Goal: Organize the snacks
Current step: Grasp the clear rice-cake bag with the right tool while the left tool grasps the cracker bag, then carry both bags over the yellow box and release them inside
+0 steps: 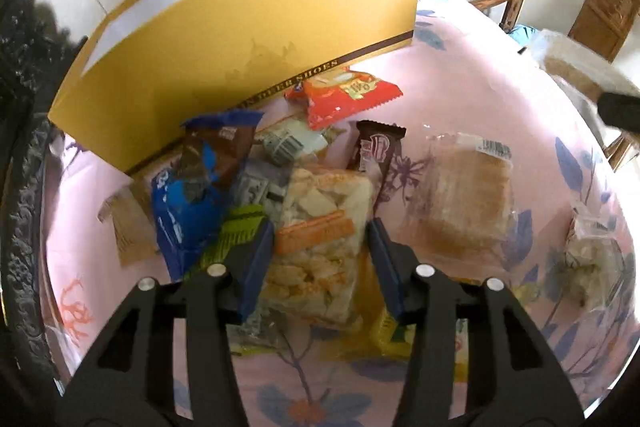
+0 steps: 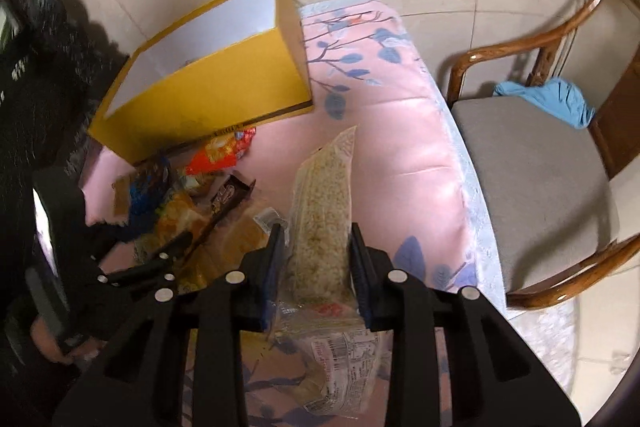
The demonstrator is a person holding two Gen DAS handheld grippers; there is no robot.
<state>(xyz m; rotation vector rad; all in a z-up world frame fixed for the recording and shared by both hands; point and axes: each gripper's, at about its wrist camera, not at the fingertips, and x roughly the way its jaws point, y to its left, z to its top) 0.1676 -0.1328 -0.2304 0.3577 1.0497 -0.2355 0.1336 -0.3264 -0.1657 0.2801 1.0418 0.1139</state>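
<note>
My left gripper hangs over a heap of snacks on a pink flowered tablecloth, its blue-padded fingers spread to either side of a clear pack of rice crackers with an orange label; I cannot tell whether the pads touch it. Around that pack lie a blue cookie bag, a brown chocolate bar, a red-orange packet and a clear pack of wafers. An open yellow shoe box stands just behind the heap. My right gripper pinches a long clear bag of puffed rice, holding it above the cloth, tilted away from me. A wooden chair with a grey seat stands beside the table.
</note>
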